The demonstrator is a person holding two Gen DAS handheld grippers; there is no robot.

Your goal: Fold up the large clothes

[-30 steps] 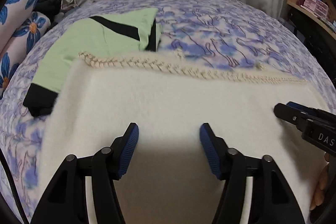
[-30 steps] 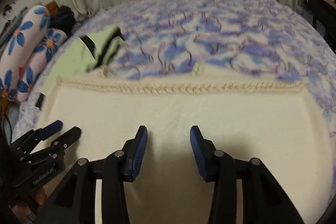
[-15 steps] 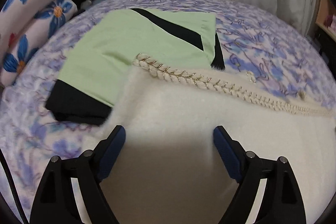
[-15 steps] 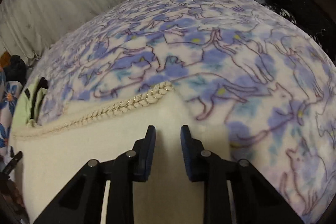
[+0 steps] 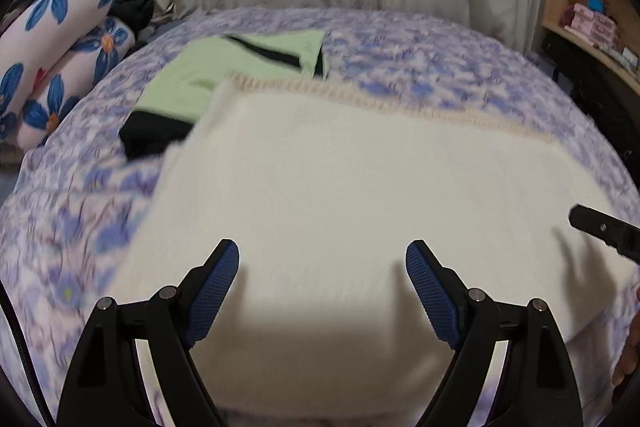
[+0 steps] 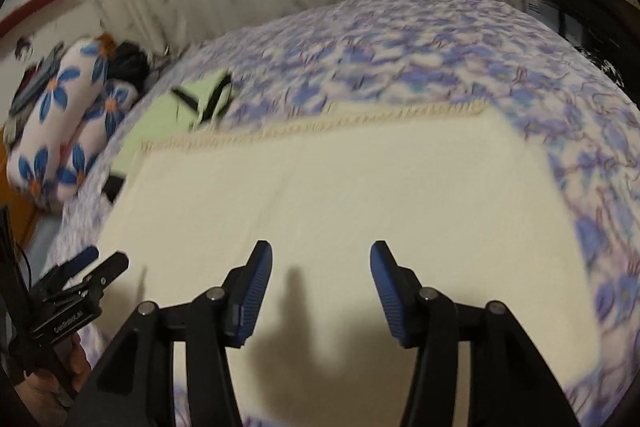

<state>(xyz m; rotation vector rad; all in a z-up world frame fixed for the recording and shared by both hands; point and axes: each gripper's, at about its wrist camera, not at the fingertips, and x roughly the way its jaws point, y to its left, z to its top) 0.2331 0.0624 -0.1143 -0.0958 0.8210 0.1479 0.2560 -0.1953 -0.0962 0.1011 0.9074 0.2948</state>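
Hovering over the cream fuzzy folded garment with braided trim [image 5: 360, 195] lying mid-bed on the blue-floral bedspread [image 5: 420, 59], left gripper [image 5: 322, 267] gapes empty and right gripper [image 6: 321, 267], jaws just opening, holds nothing; next fold wants both near corners pinched evenly, clear of the green-and-black folded garment [image 5: 224, 75] at its far-left corner.

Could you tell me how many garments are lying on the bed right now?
2. The cream garment lies spread in front of both grippers. The green and black garment lies folded beyond its far left corner, partly under it. More may be hidden beneath or out of view.
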